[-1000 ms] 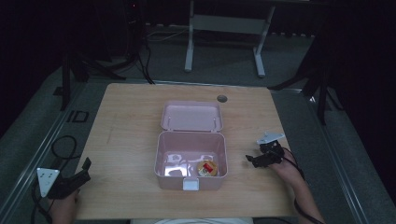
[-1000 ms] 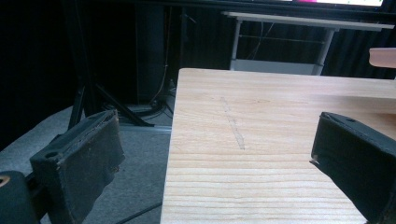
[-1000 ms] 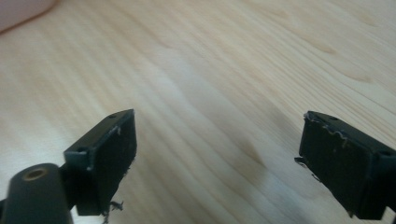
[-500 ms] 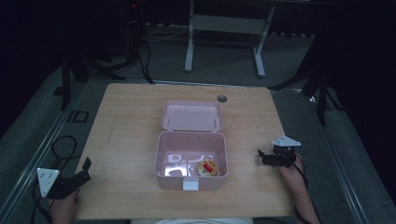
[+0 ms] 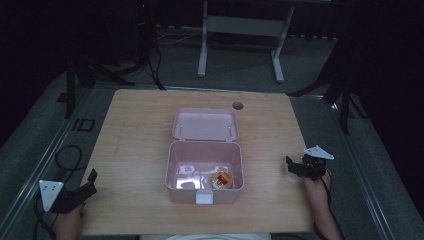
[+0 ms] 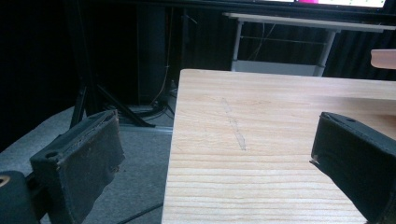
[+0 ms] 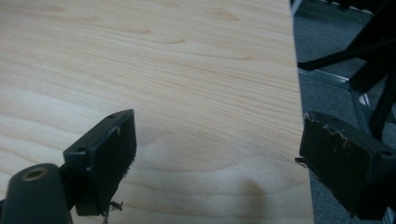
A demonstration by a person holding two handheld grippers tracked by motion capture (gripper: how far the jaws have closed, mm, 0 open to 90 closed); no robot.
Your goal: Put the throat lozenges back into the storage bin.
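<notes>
An open pink plastic box (image 5: 205,192) stands mid-table with its lid (image 5: 205,124) folded back flat behind it. Inside lie a small round yellow-and-red item (image 5: 220,180) and something pale and shiny (image 5: 187,172) that I cannot make out. My left gripper (image 5: 91,183) rests at the table's front-left corner, open and holding nothing. In its own view the left gripper (image 6: 219,140) straddles the table's left edge. My right gripper (image 5: 291,167) sits near the right edge, well right of the box. The right gripper (image 7: 217,135) is open over bare wood.
The wooden table (image 5: 140,130) has a round cable hole (image 5: 237,105) behind the lid. A faint scratch (image 6: 233,123) marks the wood on the left. Grey floor, dark stands and a white table frame (image 5: 240,30) surround the table. Cables (image 5: 65,157) trail at the left.
My right gripper has drawn back to the right, away from the box and toward the table's right edge. The left gripper and the box have stayed put.
</notes>
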